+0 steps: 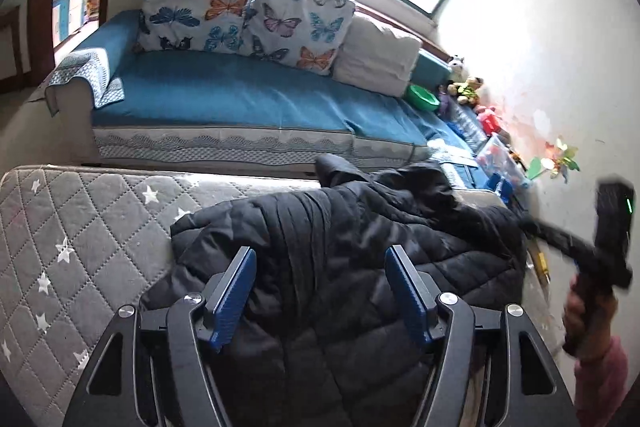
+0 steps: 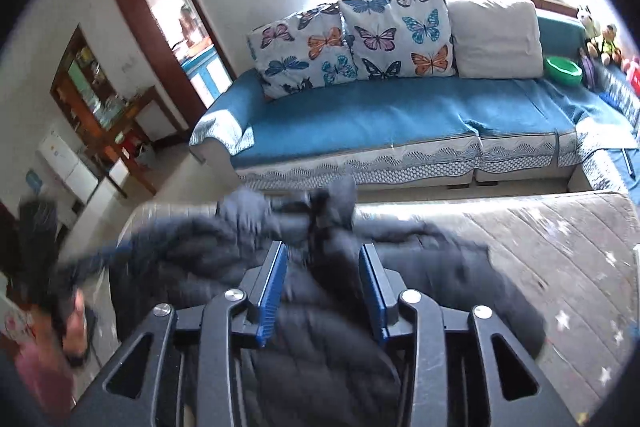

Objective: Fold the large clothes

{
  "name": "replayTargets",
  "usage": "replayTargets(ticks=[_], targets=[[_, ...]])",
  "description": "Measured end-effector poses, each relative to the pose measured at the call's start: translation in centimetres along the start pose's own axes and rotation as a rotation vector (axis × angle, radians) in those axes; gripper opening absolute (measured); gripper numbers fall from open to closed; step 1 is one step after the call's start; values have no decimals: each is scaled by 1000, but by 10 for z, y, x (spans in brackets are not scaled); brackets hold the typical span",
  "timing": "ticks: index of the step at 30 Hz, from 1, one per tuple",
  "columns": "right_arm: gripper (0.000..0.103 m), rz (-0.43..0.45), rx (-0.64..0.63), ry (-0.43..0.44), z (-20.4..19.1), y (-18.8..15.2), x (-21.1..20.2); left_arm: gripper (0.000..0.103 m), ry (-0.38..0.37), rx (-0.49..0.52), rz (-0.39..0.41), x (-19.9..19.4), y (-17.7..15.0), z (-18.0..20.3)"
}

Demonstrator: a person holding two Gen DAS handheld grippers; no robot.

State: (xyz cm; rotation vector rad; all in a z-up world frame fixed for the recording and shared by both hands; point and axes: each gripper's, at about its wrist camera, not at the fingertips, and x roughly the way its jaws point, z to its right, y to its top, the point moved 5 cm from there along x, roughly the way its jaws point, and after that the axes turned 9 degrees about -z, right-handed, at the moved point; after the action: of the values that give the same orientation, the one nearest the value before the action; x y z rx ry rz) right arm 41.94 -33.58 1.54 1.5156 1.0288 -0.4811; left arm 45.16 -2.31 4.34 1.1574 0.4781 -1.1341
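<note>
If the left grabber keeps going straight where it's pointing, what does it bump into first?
Most likely the puffy black quilted jacket lying on the grey star-patterned quilted mattress. The left gripper points down at it with open jaws and nothing in between. How far off the jacket lies is hard to judge.

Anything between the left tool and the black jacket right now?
Nothing visible. The left tool is open right over the black jacket, which lies on the grey quilted mat, with only air between its blue pads and the fabric.
</note>
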Motion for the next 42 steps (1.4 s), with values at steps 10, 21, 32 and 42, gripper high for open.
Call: replayTargets(ticks=[10,21,32,42], targets=[[42,-91,91,-68,54,-5,70,70,30,-152,-79,67,9,-50],[41,-100,47,-164,53,-21,90,74,113,-130,-65,109,-5,-70],[41,-58,44,-172,52,-28,92,79,196,-102,-62,123,-10,-69],[41,-59,20,-217,23,-1,71,80,264,-58,-35,104,-7,-53]])
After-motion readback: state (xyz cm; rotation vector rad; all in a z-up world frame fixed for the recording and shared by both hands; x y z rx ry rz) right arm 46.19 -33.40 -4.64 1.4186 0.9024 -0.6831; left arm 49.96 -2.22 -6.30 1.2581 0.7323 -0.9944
